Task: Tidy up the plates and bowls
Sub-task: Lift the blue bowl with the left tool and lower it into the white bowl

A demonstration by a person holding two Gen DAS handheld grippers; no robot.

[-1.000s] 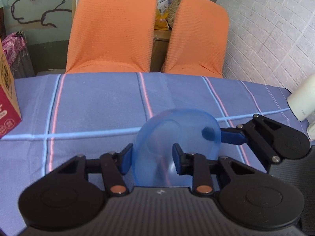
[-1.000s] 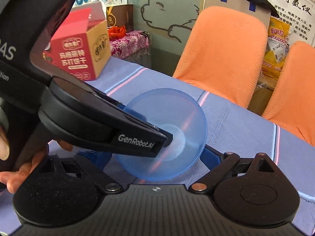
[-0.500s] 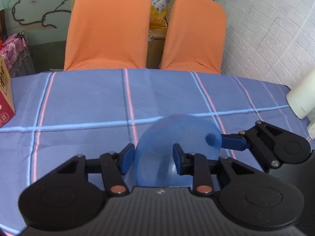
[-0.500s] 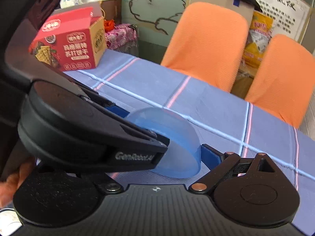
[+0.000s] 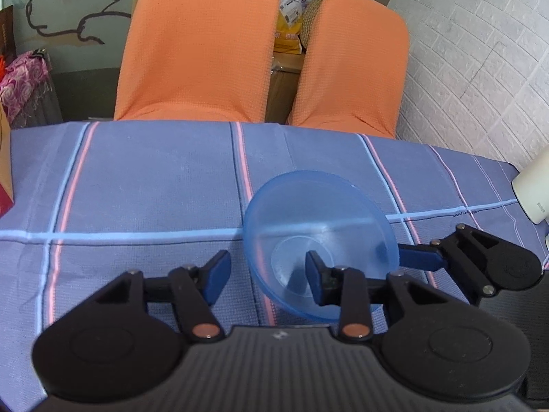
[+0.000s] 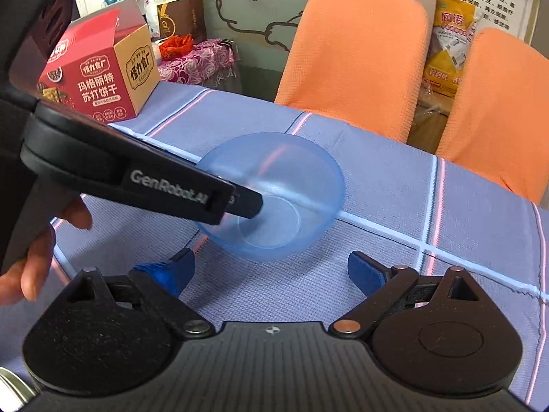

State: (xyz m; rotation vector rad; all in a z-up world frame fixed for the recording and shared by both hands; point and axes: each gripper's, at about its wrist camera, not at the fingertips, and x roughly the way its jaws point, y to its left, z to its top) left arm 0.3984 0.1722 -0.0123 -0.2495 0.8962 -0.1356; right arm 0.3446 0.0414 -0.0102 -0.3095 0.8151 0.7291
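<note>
A translucent blue bowl (image 5: pixel 319 237) stands upright on the blue striped tablecloth (image 5: pixel 154 178). My left gripper (image 5: pixel 267 276) is open; its right finger reaches into the bowl, its left finger is outside the near wall. In the right wrist view the bowl (image 6: pixel 281 185) lies ahead of my right gripper (image 6: pixel 271 271), which is open and empty, with the left gripper's finger dipping over the bowl's rim. The right gripper's finger shows in the left wrist view at the bowl's right side.
A red cracker box (image 6: pixel 99 79) stands at the table's far left. Two orange chairs (image 5: pixel 202 44) stand behind the table. A white appliance (image 5: pixel 533 192) is at the right edge. A white brick wall (image 5: pixel 480 51) is to the right.
The bowl was held tilted between the grippers; now it sits upright on the cloth. My right gripper has let go and pulled back. My left gripper has opened.
</note>
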